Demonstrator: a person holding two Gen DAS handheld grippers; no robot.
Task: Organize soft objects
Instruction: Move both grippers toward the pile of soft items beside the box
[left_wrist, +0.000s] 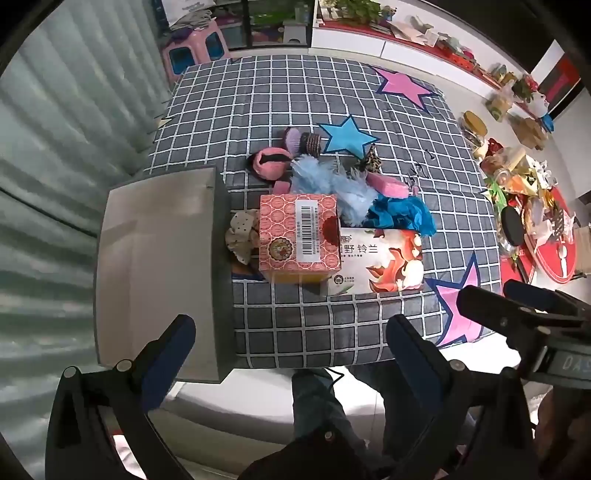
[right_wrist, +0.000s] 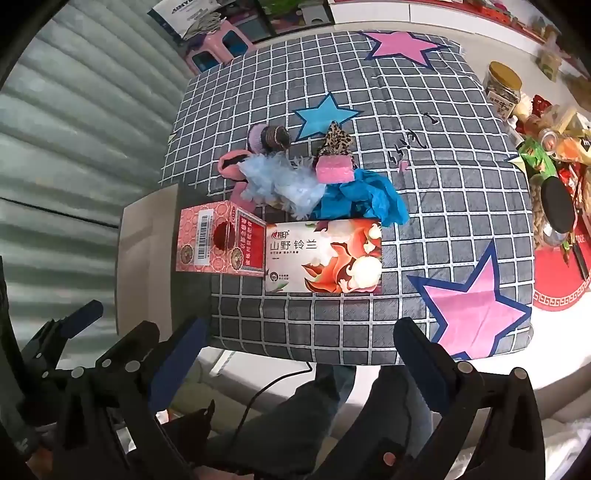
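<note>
A grey checked cloth (left_wrist: 332, 110) with pink and blue stars covers the desk, a corrugated grey wall fills the left of the frame, and cluttered shelves and jars line the upper right. Both tongs point steeply down at the near edge: the left tongs (left_wrist: 291, 332) gape wide with nothing between them, and the right tongs (right_wrist: 301, 336) likewise (each shows at the other view's edge). The soft things sit heaped mid-frame: a pale blue fluffy piece (right_wrist: 284, 181), a pink sponge (right_wrist: 334, 170), a blue cloth (right_wrist: 369, 199). In front lie a pink barcoded box (left_wrist: 297, 236) and a tissue box (right_wrist: 325, 254) printed "山野 铃兰".
</note>
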